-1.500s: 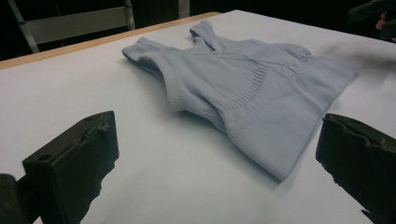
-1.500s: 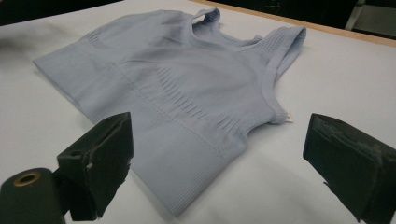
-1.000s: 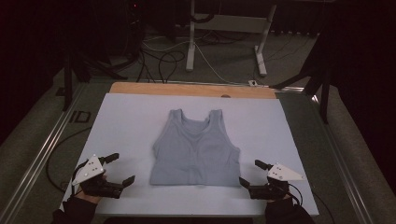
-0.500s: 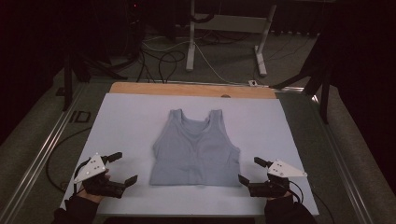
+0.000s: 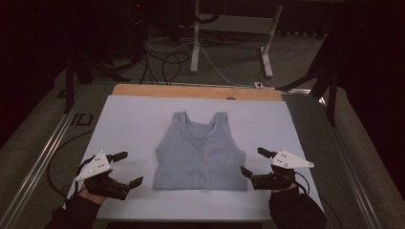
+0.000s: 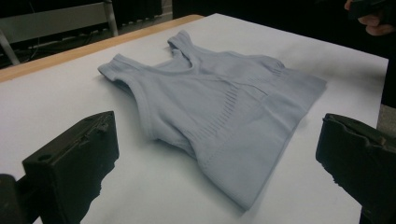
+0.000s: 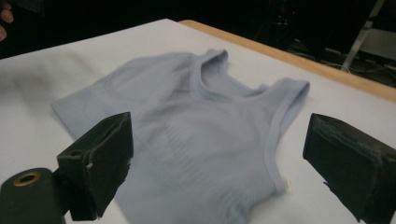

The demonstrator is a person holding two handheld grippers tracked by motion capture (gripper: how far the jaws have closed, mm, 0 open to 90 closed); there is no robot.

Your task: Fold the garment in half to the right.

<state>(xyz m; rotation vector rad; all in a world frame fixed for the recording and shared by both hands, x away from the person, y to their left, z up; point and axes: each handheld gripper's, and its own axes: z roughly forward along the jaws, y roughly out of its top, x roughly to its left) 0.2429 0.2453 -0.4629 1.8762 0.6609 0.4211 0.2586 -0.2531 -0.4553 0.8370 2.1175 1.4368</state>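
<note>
White tabletop sheet point(image 5: 133, 119) carried the pale blue ribbed knit tank top point(image 5: 200, 152), laid flat at centre. My left gripper point(image 5: 125, 169) sat just left of its hem, jaws wide apart; my right gripper point(image 5: 252, 163) just right of it, equally wide, both empty.

The far room behind the table point(image 5: 143, 119) is lost in darkness — the cables point(image 5: 165, 67) there blur out.
</note>
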